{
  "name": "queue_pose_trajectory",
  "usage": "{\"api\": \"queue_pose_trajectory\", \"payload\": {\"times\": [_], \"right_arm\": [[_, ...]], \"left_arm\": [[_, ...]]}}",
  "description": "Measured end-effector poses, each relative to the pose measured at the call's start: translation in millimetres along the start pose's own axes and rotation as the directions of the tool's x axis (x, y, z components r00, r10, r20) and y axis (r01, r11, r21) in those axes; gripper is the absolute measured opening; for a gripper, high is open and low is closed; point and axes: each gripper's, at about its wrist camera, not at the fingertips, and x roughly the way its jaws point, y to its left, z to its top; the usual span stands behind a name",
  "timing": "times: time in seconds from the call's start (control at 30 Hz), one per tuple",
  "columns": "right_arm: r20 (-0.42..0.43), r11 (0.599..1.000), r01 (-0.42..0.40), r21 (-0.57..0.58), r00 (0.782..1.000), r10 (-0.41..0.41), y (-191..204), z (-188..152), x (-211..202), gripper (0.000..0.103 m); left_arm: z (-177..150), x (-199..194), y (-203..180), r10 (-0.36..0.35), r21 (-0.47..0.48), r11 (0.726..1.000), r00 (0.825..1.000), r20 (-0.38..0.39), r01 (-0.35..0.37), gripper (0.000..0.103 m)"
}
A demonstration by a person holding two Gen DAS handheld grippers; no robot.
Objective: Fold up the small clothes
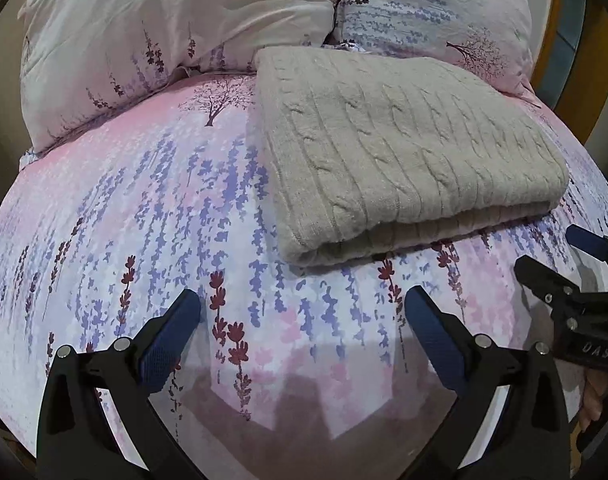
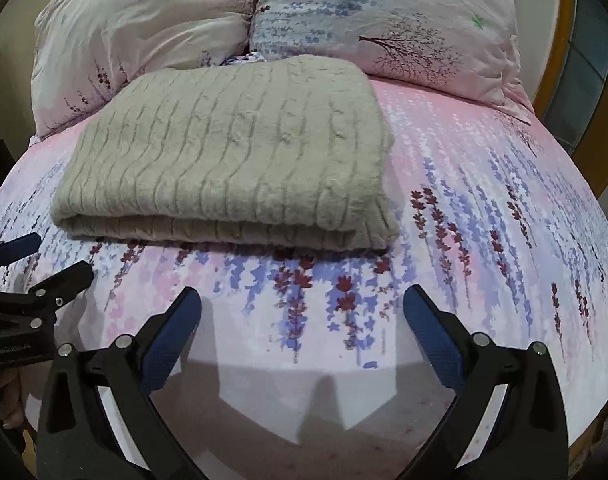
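A beige cable-knit garment (image 1: 403, 152) lies folded in a thick rectangle on the floral bedsheet (image 1: 144, 216); it also shows in the right wrist view (image 2: 232, 156). My left gripper (image 1: 302, 320) is open and empty, hovering over the sheet in front of the garment's near-left corner. My right gripper (image 2: 302, 320) is open and empty, in front of the garment's near-right corner. Each gripper shows at the edge of the other's view: the right gripper (image 1: 559, 260) and the left gripper (image 2: 52, 260), both with jaws apart.
Two floral pillows (image 1: 176, 32) (image 1: 435, 12) stand behind the garment at the head of the bed. A wooden frame (image 2: 551, 72) stands at the right. The sheet (image 2: 483, 208) spreads right of the garment.
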Motion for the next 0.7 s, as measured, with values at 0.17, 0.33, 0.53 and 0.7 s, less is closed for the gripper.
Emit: {"api": "queue_pose_trajectory", "payload": {"times": [0.17, 0.33, 0.53, 0.7], "right_arm": [[0.015, 1.000, 0.009, 0.009, 1.000, -0.010, 2.7, -1.8, -0.7, 0.101], [0.025, 1.000, 0.021, 0.020, 0.999, -0.022, 3.0, -3.2, -1.6, 0.101], [0.026, 1.000, 0.023, 0.021, 0.999, -0.023, 3.3, -3.8, -2.0, 0.101], [0.027, 1.000, 0.023, 0.021, 0.999, -0.024, 4.0, -4.5, -2.8, 0.101]], "left_arm": [[-2.3, -1.1, 0.9, -0.002, 0.004, 1.000, 1.000, 0.023, 0.002, 0.102], [-4.7, -3.3, -0.9, 0.001, -0.003, 1.000, 1.000, 0.031, -0.001, 0.102], [-3.5, -2.6, 0.1, -0.001, 0.000, 1.000, 1.000, 0.031, 0.001, 0.102], [-3.9, -2.8, -0.3, 0.000, -0.002, 1.000, 1.000, 0.031, 0.000, 0.102]]}}
